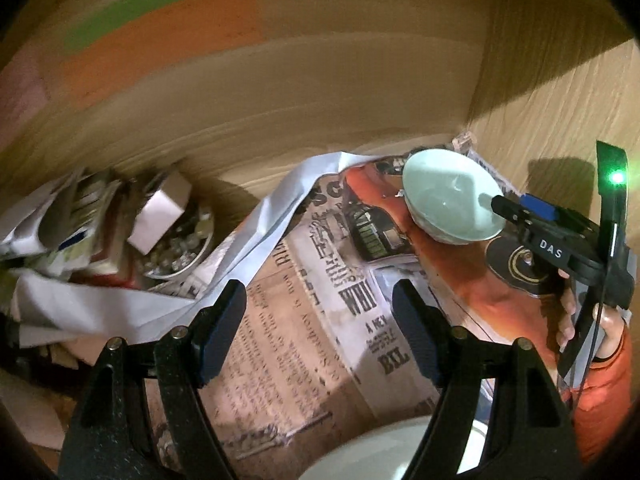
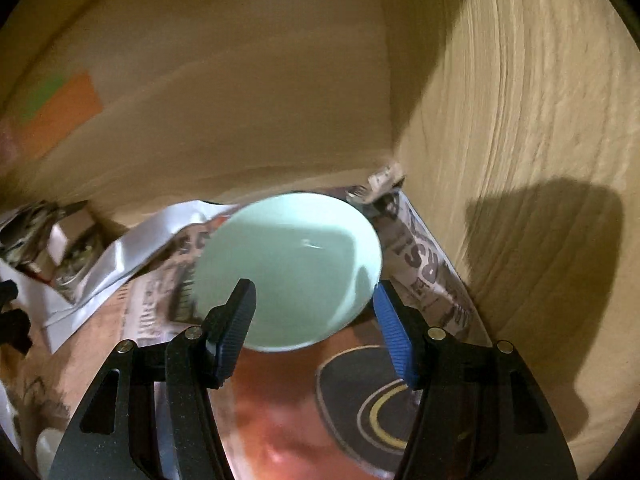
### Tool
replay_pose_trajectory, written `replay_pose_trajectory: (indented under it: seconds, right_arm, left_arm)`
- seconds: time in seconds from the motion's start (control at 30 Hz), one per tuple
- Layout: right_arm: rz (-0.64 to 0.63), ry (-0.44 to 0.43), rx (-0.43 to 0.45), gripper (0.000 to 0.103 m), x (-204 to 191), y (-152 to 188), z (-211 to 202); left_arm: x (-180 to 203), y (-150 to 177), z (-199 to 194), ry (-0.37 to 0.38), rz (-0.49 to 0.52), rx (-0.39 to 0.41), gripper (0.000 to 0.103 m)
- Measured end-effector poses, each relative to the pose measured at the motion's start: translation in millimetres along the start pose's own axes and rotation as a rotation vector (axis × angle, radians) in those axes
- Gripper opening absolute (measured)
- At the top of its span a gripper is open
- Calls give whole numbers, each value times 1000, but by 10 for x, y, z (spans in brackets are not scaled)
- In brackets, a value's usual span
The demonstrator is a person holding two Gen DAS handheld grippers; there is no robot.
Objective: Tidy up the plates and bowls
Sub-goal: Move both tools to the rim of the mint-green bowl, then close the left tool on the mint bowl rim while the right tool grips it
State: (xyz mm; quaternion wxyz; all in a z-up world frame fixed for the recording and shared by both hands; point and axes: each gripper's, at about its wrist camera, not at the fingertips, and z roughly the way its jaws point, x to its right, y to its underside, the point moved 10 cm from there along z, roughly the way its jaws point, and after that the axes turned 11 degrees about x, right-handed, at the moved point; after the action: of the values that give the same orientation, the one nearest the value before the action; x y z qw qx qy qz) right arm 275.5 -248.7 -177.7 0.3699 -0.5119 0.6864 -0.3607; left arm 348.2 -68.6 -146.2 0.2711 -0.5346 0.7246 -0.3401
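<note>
Bowl: the pale green bowl (image 2: 290, 270) sits at the centre of the right wrist view, resting on printed newspaper (image 1: 320, 320) that lines the shelf, close to the far right corner where the back and side wooden walls (image 2: 520, 160) meet.
Right gripper: the right gripper (image 2: 316, 312) is spread wide and holds nothing; its fingers reach to either side of the bowl's near rim, and contact is hard to judge through the blur.
Left gripper: the left gripper (image 1: 320, 320) is open and empty over the newspaper in the lower middle of the left wrist view, well apart from the bowl.
White plate: a white rim (image 1: 380, 452) shows at the bottom edge of the left view, under the left gripper; whether it is a plate or bowl is unclear.
Slip risk: the bowl looks glazed and smooth, so a pinch on the curved rim could skid off or tip it.
Paper risk: the lining is loose and wrinkled; dragging the bowl may bunch it.
Wall risk: the side wall is just beside the right finger, so swinging outward could knock it.
Clutter: a white sheet (image 1: 256, 232) is draped across the middle, and a dish of small items (image 1: 180, 248) with boxes sits at centre left, crowding leftward room.
Coaster: a dark round mat (image 2: 372, 404) lies just in front of the bowl.
</note>
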Motion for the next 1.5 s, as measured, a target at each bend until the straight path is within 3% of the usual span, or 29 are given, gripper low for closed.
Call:
replay_pose_trajectory:
  seconds: [0.17,0.4,0.47,0.67,1.0,1.1,1.17,1.37,1.5]
  right_arm:
    - [1,28,-41,55,61,73,205]
    - [30,39,-109,30,204,228,380]
    - [40,33,-121,28,229,265,406]
    - [23,-37,-128,25,146,324,351]
    - [-95,-216,-164,23,-333,532,189]
    - [-93,-245,-174,22,-400,543,165]
    - [-92,-248,-173,22,-420,542,173]
    - [-106,-249,-157,22,-458,505,148]
    - [-118,-246,-152,22,-461,499,138]
  left_arm:
    - [70,-58,232,-1,32,-29,76]
    - [125,-120,454,15,39,-51,76]
    - [143,-119,511,15,41,-62,76]
    - [219,-104,664,19,56,-84,76]
    - [207,-2,895,10,45,-138,75]
    - [189,59,991,14,35,-164,68]
    - [221,97,1042,26,43,-185,51]
    - [360,184,1116,60,77,-222,21]
    - [387,178,1111,46,97,-217,18]
